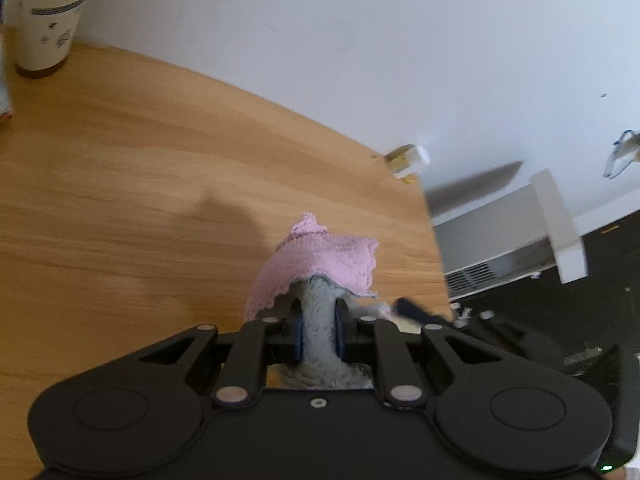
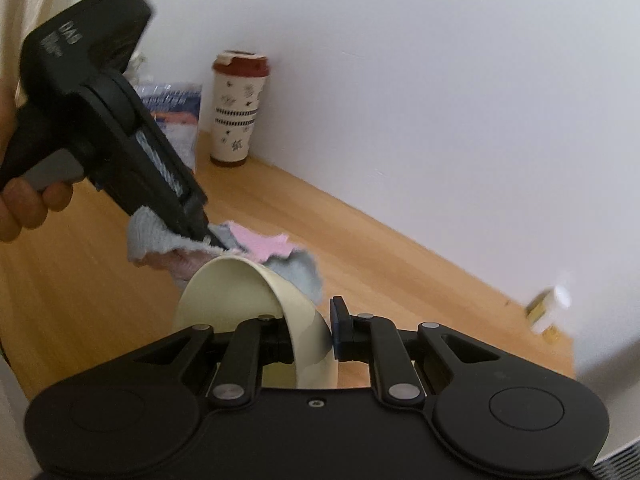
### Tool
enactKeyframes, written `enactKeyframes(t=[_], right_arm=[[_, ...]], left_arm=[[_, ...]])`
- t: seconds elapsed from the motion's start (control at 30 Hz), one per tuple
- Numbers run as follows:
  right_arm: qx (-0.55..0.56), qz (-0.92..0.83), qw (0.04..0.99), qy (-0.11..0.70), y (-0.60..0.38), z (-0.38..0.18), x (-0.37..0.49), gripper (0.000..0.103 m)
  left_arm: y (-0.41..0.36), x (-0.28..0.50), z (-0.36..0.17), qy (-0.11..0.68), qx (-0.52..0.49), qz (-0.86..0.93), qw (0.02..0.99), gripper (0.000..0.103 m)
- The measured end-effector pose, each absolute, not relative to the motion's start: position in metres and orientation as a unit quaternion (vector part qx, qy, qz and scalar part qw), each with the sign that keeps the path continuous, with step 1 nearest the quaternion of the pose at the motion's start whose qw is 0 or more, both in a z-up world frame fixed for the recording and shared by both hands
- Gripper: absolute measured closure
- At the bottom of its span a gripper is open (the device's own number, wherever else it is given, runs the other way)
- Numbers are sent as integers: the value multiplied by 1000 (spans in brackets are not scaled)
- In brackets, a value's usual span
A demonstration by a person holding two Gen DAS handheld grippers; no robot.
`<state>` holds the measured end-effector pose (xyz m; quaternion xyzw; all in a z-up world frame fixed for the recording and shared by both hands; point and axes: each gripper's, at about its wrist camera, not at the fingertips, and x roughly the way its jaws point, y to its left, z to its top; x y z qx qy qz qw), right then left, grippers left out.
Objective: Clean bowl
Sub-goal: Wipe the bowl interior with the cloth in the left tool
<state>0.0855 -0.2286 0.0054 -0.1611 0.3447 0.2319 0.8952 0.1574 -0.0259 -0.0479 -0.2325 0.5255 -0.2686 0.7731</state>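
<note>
In the left wrist view my left gripper (image 1: 318, 330) is shut on a cloth (image 1: 316, 264) that is pink on one side and grey on the other; it bunches up between the blue pads and droops over the fingertips. In the right wrist view my right gripper (image 2: 310, 334) is shut on the wall of a cream bowl (image 2: 236, 292), held tilted on edge above the wooden table (image 2: 380, 264). The left gripper (image 2: 208, 236) reaches in from the upper left, and its cloth (image 2: 260, 248) lies against the bowl's far rim. A hand (image 2: 24, 204) holds that gripper's handle.
A patterned cup with a dark red lid (image 2: 238, 108) stands at the white wall, with a plastic-wrapped pack (image 2: 176, 116) beside it. A small bottle with a white cap (image 2: 550, 308) sits near the table's far right end. Beyond the table's edge stands a white heater (image 1: 500, 240).
</note>
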Motion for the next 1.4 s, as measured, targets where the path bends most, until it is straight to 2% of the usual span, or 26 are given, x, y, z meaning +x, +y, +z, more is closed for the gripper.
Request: enactKeyframes(t=[0.1,0.4,0.73,0.87,1.13,1.4], right_arm=[[-144,235,895,352,-228,-25,74,86],[-103,223,899,364,-219,-34,67,84],[84,187,874,440,-231,-70,125,84],[147,167,858,462,-259,-76,114,84],[213,134,832,495,-277,-97,120,84],[226,135,819,510,-279,-112,125,86]], left_arm=[[-31,157,-46,525,-226,-272,774,89],[-19,156,-66,548,-208,-240,774,89],[-2,157,-86,562,-226,-194,772,89],[6,159,-88,561,-245,-174,771,89],[16,161,-87,556,-245,-139,782,89],[15,162,-81,547,-261,-141,783,89]])
